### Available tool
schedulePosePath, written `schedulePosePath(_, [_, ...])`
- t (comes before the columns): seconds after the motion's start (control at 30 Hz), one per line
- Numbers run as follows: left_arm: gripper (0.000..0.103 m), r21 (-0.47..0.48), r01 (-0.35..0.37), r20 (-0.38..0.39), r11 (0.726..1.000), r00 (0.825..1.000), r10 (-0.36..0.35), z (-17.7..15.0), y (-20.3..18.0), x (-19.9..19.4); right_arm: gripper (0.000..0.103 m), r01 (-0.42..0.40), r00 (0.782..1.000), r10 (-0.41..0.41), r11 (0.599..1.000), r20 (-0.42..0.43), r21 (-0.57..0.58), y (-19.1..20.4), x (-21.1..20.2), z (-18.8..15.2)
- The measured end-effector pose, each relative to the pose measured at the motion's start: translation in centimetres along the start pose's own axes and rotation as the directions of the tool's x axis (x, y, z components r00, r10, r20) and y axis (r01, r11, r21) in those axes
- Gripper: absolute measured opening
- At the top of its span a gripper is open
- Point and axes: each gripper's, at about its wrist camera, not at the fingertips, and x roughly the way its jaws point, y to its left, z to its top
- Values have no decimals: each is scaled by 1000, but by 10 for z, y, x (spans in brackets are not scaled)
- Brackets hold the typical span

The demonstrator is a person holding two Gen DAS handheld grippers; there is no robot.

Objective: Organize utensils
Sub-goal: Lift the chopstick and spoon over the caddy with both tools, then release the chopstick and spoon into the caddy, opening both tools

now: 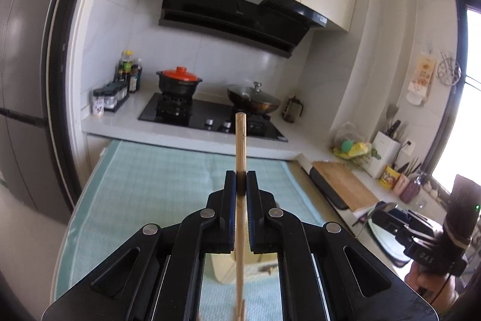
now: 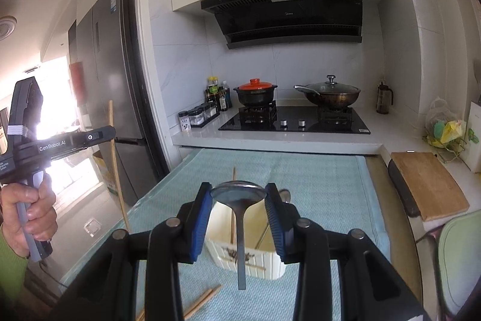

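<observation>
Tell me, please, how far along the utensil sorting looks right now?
Partly done: the cream plastic holder already contains a chopstick and another utensil. In hand: the left gripper clamps a wooden chopstick; the right gripper grips a metal spoon. Left: loose chopsticks on the teal mat.

surface: table under a pale green checked cloth (image 2: pixel 324 179), butting the white counter at its far edge | near centre: cream utensil box (image 2: pixel 249 257) standing on the cloth, chopsticks inside | near left: loose chopsticks (image 2: pixel 207 298) lying on the cloth | right: wooden cutting board (image 2: pixel 427 182) beside the table
</observation>
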Motion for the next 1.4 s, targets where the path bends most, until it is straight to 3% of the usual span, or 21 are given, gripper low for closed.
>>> schedulePosePath(0.17, [4, -9, -5, 63, 1000, 998, 5, 24, -15, 39, 36, 23, 999, -24, 1000, 38, 14, -11, 38, 29])
schedulePosePath(0.27, [4, -23, -10, 57, 1000, 998, 11, 21, -19, 69, 36, 35, 999, -36, 999, 10, 21, -19, 65, 28])
schedulePosePath(0.53, [4, -14, -53, -108, 999, 993, 51, -28, -17, 162, 36, 44, 986, -29, 995, -167, 87, -56, 142, -14])
schedulePosePath(0.7, [4, 11, -80, -212, 997, 974, 80, -60, -13, 201, 36, 75, 968, -42, 989, -247, 124, -77, 176, -34])
schedulePosePath(0.93, [5, 7, -108, -314, 994, 943, 105, -78, -8, 235, 36, 113, 949, -72, 986, -306, 119, -87, 202, -44])
schedulePosePath(1.07, [6, 13, -123, -358, 992, 926, 119, -80, -10, 244, 37, 130, 947, -83, 983, -310, 132, -91, 206, -46])
schedulePosePath(1.17, [27, -2, -119, -348, 993, 931, 111, -76, -11, 231, 47, 136, 950, -90, 981, -299, 139, -92, 200, -41])
schedulePosePath(1.23, [39, 6, -109, -322, 994, 941, 106, -69, -12, 211, 48, 130, 959, -88, 981, -271, 142, -91, 184, -34])
schedulePosePath(1.37, [46, 61, -81, -295, 995, 951, 95, -58, -15, 148, 49, 107, 977, -83, 987, -198, 117, -79, 128, -17])
schedulePosePath(1.4, [53, 82, -77, -289, 994, 952, 98, -57, -15, 128, 49, 98, 980, -78, 990, -182, 105, -75, 111, -15])
